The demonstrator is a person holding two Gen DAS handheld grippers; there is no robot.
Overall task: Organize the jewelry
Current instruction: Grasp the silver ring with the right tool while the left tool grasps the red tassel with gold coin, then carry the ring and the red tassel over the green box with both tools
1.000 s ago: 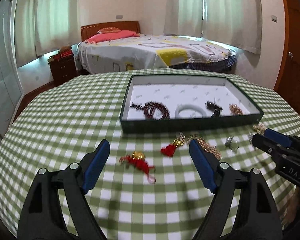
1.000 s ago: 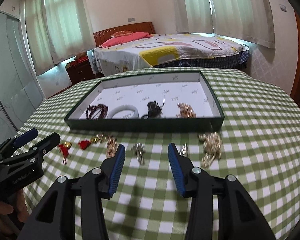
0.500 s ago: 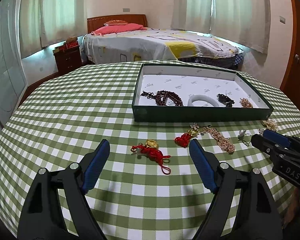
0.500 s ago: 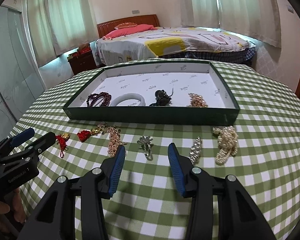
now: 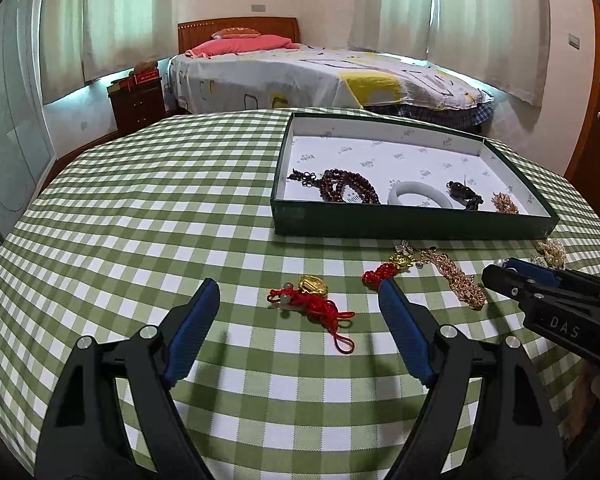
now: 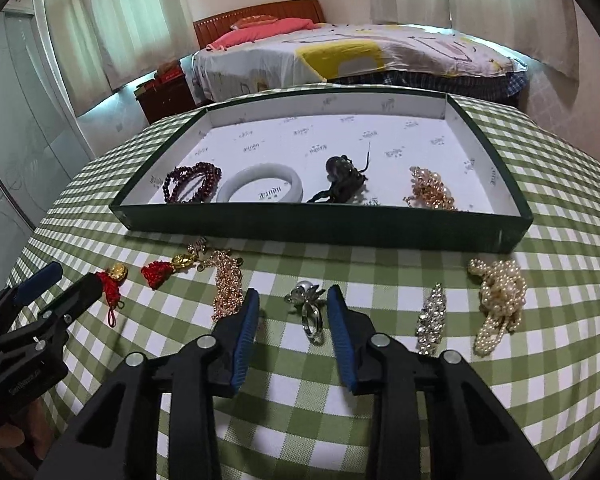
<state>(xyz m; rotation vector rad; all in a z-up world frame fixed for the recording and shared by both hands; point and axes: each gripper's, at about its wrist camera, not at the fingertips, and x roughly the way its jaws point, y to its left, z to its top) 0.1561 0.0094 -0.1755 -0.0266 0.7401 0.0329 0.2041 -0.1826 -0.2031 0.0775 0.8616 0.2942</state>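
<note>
A dark green tray (image 6: 320,228) with a white floor holds a dark red bead bracelet (image 6: 192,182), a white bangle (image 6: 260,186), a dark pendant (image 6: 342,178) and a rose-gold chain (image 6: 432,190). On the checked cloth before it lies a silver ring (image 6: 310,310). My right gripper (image 6: 293,292) straddles the ring, its jaws closing, pads clear of it. My left gripper (image 5: 297,286) stands open around a red cord charm with a gold pendant (image 5: 312,300). The same tray (image 5: 400,224) appears in the left wrist view.
Also loose on the cloth are a red tassel with a gold charm (image 6: 164,270), a rose-gold chain (image 6: 226,284), a rhinestone clip (image 6: 430,314) and a pearl strand (image 6: 498,300). A bed (image 5: 320,76) and a nightstand (image 5: 138,100) stand beyond the table.
Both grippers came lower and closer to the cloth. The right jaws narrowed around the silver ring. The red cord charm now lies between the left fingers.
</note>
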